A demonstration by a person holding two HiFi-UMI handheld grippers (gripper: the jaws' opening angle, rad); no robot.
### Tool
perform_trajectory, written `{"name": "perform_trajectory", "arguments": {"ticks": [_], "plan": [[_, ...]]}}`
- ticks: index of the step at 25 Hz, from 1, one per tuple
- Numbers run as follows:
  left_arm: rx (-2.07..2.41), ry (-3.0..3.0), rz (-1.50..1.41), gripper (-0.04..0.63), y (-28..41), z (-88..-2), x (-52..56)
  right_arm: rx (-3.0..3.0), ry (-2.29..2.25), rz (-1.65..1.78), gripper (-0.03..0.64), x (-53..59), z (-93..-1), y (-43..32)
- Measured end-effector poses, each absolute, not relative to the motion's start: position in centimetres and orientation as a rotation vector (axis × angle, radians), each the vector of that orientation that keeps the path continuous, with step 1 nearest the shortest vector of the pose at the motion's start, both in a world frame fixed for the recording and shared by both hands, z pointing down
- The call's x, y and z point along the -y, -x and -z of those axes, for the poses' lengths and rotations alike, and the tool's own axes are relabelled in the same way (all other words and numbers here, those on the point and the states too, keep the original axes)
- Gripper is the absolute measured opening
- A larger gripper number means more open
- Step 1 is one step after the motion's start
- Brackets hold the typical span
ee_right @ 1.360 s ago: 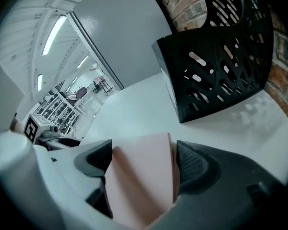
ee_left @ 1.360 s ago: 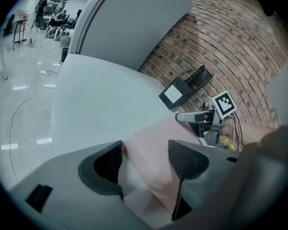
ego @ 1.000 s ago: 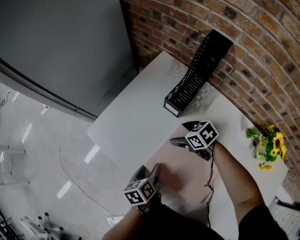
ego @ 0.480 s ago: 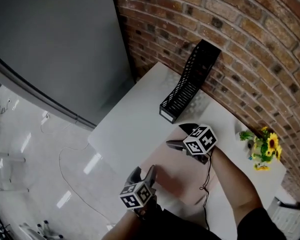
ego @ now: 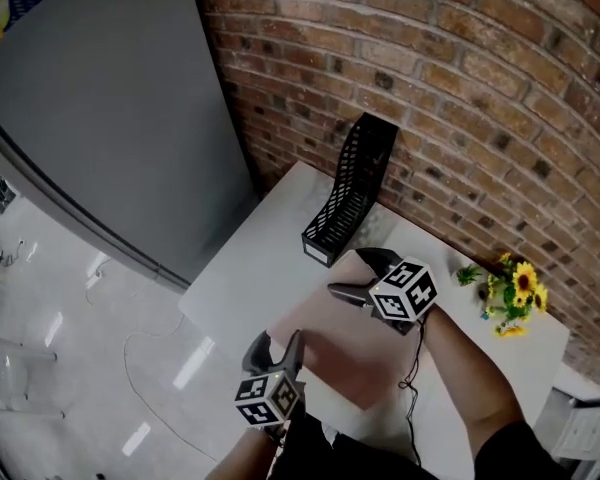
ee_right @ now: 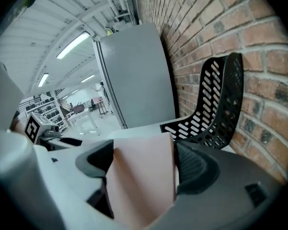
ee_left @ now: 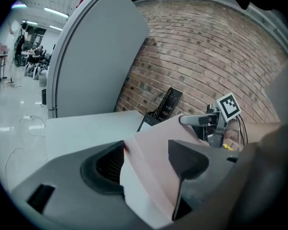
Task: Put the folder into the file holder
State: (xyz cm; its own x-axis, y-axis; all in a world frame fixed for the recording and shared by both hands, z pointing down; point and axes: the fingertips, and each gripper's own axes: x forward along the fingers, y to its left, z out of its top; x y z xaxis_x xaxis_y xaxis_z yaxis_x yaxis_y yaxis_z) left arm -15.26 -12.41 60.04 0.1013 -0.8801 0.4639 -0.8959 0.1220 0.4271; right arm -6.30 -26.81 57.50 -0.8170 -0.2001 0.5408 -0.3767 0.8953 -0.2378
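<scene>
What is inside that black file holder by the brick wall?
Nothing sticks out of the file holder; its slotted walls hide the bottom. The pink folder is outside it, clamped in the left gripper and right gripper.

one folder (ego: 348, 353), one file holder (ego: 346, 190), one sunflower bunch (ego: 513, 295); two grippers (ego: 273, 345) (ego: 348, 274)

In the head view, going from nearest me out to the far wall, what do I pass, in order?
Left gripper → right gripper → file holder → brick wall. The folder runs from one gripper to the other, so it has no clear place in the order.
</scene>
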Motion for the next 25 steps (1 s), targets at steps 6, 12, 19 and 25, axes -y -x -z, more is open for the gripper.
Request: {"name": "perform_trajectory", "arguments": {"ticks": [6,12,19,25], "plan": [[1.818,-1.853,-0.032,0.288,14.4,-55.4,13.0,2.632,-0.501,-0.367,0.410,26.3,-52.2,4.3],[1.868,-1.966,-0.030,0.288,13.5,-51.1,13.5,2.730,-0.587,-0.348,0.410,25.8,-47.0,2.3],[1.918,-2.086,-0.026,0.287,11.8,-46.9,12.8,2.824,-0.673,-0.405,0.410,24.2,-43.0,-0.7],[1.953,-2.218,-0.081,0.287,9.3,-44.8,11.3,2.877,-0.750,-0.532,0.410,22.8,-41.6,-3.7]]}}
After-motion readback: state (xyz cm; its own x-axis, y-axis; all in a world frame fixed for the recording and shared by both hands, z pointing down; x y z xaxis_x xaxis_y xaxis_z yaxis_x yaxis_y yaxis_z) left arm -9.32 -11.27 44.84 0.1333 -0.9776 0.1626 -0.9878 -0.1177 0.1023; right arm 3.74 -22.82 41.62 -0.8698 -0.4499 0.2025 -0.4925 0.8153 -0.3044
